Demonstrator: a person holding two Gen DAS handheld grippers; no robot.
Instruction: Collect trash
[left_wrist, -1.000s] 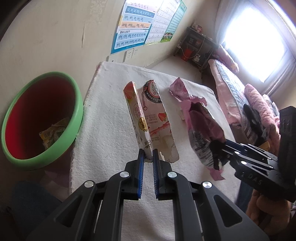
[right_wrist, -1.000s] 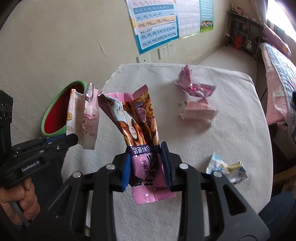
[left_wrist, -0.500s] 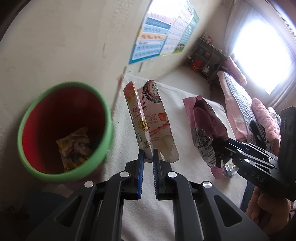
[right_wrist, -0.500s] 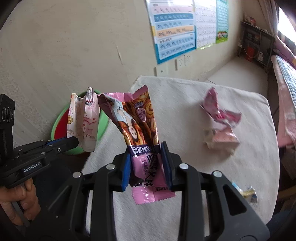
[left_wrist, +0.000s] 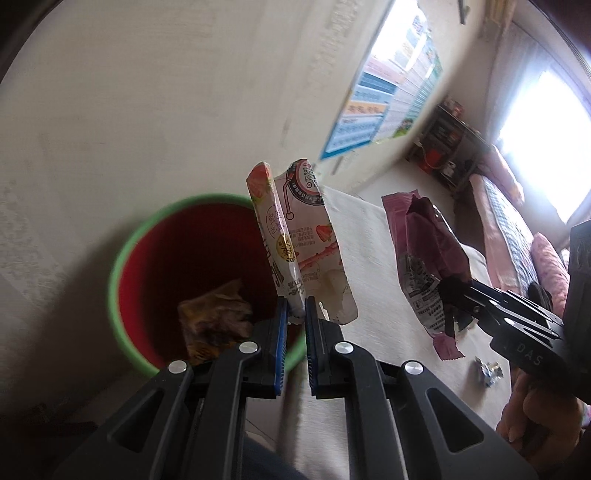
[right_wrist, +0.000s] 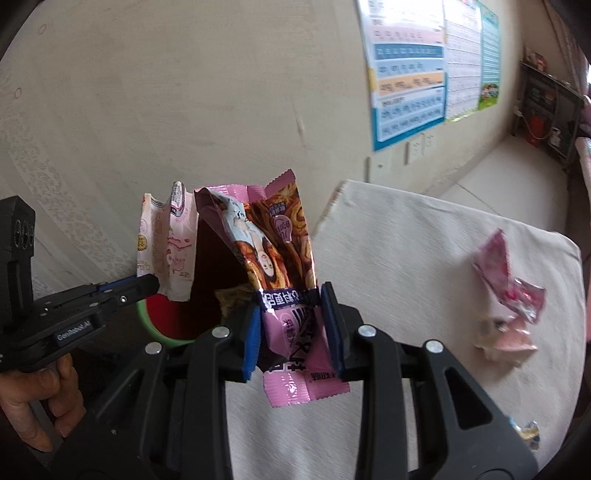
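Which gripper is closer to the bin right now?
Left. The left gripper, shut on a strawberry wrapper, looks about over the bin; the right gripper, holding a pink bag, is beside it, over the table.

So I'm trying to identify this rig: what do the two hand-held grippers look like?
Both are matte black plastic with openwork triangular arms, silver pivot screws and blue ribbed pads. The left hand-held gripper shows "GenRobot.AI" lettering on its side; the right hand-held gripper shows "DAS". No cables show.
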